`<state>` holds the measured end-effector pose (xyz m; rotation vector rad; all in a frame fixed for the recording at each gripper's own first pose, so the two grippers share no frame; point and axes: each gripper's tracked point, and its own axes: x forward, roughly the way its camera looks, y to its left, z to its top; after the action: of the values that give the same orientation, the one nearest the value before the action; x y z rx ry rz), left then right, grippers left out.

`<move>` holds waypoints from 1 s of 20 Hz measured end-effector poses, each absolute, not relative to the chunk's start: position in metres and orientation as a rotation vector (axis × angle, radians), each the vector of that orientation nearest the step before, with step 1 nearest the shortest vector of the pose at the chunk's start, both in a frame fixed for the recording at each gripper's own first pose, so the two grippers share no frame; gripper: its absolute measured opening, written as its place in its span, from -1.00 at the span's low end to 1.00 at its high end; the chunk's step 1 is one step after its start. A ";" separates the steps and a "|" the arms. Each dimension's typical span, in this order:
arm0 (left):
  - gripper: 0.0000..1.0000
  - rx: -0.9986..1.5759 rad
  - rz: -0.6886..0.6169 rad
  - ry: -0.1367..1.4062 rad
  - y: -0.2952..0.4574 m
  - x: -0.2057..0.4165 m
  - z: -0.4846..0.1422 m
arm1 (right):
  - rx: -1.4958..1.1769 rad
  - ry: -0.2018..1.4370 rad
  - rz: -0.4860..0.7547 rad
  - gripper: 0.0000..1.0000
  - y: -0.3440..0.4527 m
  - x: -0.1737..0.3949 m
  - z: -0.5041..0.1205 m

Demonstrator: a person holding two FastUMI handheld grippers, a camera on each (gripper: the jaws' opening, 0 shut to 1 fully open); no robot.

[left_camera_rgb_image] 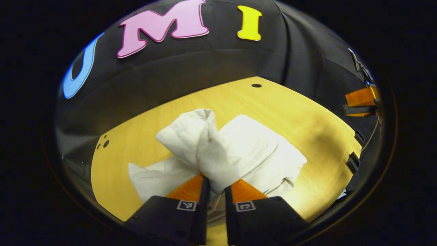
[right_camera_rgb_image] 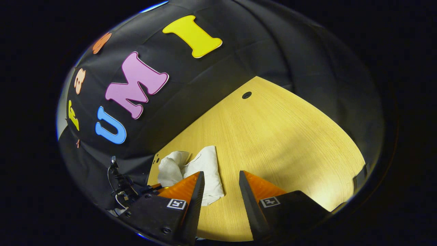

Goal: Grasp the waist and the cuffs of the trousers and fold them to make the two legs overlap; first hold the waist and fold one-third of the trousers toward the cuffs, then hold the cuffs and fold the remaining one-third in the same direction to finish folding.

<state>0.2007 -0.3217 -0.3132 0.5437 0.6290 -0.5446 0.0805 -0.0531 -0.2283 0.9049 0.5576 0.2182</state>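
White trousers [left_camera_rgb_image: 218, 150] pinched by left tongs [left_camera_rgb_image: 216, 186], right tongs [right_camera_rgb_image: 220, 181] apart

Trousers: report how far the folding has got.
Done: nothing tidy; the white trousers lie bunched on the wooden table. In hand: the left gripper pinches a bunch of cloth; the right gripper hangs open over bare table. Left: overlapping the legs, both third folds.

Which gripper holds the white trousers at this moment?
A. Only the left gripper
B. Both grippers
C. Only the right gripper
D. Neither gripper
A: the left gripper has its fingers closed on a bunch of the white trousers, while the right gripper is open with bare table between its fingers.
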 end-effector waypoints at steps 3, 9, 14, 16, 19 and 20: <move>0.34 0.494 -0.577 0.630 -0.329 0.187 -0.308 | 0.910 0.553 0.222 0.27 -0.051 0.080 -0.227; 0.58 0.294 -0.577 0.619 -0.320 0.169 -0.260 | 0.901 0.556 0.280 0.26 -0.015 0.080 -0.213; 0.61 0.183 -0.525 0.598 -0.274 0.165 -0.217 | 0.887 0.544 0.339 0.27 0.021 0.081 -0.189; 0.60 0.140 -0.492 0.592 -0.251 0.164 -0.204 | 0.887 0.538 0.354 0.27 0.033 0.081 -0.181; 0.63 0.098 -0.442 0.571 -0.219 0.165 -0.188 | 0.879 0.522 0.368 0.27 0.048 0.080 -0.168; 0.63 0.087 -0.431 0.564 -0.210 0.165 -0.182 | 0.877 0.518 0.375 0.27 0.053 0.079 -0.164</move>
<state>0.1651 -0.2102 -0.1822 0.0867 0.5635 -0.4306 0.0789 0.0525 -0.1644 0.8774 0.5183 0.3748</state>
